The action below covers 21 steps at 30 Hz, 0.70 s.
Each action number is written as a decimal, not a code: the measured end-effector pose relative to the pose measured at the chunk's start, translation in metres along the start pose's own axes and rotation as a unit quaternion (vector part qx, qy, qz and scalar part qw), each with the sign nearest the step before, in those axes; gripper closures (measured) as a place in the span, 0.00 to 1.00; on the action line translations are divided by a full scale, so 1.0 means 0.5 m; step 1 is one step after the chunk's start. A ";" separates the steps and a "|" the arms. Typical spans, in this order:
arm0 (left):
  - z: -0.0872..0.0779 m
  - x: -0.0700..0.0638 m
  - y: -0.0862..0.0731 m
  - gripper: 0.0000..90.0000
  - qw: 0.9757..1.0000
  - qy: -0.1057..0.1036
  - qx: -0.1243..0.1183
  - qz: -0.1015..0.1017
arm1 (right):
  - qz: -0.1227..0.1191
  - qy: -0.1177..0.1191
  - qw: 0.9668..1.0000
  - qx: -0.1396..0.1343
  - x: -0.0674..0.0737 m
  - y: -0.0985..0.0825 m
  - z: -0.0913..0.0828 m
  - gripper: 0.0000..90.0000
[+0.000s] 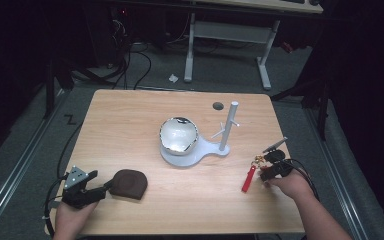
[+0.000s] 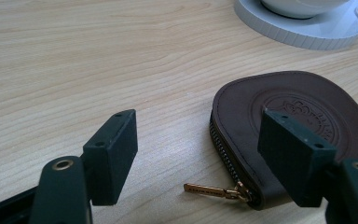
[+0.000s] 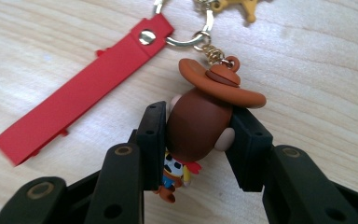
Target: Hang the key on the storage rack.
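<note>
Brown-haired cowboy figure [image 3: 199, 125] of the keychain sits clamped between the right hand-held gripper [image 3: 198, 140] jaws, low over the bench [image 1: 145, 107] at its near right; the pickup looks done. Red strap [image 3: 81, 86] lies flat. Left hand-held gripper [image 2: 200, 154] stands released around the brown zip pouch [image 2: 303, 109], ungrasped. Farther off, the white stand [image 1: 227, 127] carries nothing, so hanging probably remains.

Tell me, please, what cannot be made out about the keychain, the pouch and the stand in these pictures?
- Cowboy figure, right gripper view: face turned away; body hidden behind the right tongs clamped on its head.
- Gold charm, right gripper view: cut off by the top edge.
- Brown pouch, left gripper view: embossed emblem partly hidden by a pad of the open left tongs.
- White stand, high view: the bowl covers its base; pegs too small.
</note>
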State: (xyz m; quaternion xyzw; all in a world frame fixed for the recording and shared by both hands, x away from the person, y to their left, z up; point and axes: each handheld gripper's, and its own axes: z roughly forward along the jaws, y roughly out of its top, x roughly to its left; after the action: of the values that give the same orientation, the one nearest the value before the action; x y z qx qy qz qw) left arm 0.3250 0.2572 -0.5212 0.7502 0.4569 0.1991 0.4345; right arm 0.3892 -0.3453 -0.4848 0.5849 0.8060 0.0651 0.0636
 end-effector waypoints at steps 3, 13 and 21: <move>0.003 -0.001 0.000 0.32 1.000 0.000 0.002 0.002 | -0.017 0.006 1.000 -0.007 0.007 0.000 -0.018 0.68; 0.003 -0.001 0.001 0.32 1.000 -0.001 0.002 0.003 | -0.048 0.019 0.999 -0.009 0.038 -0.011 -0.052 0.68; 0.005 -0.001 0.001 0.32 1.000 -0.003 0.003 0.004 | -0.054 0.030 0.998 -0.005 0.051 -0.015 -0.095 0.68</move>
State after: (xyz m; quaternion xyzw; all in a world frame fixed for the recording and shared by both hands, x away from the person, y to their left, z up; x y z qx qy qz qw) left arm 0.3267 0.2556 -0.5220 0.7536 0.4536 0.1975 0.4328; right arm 0.3660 -0.3250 -0.4401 0.5378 0.8377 0.0833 0.0458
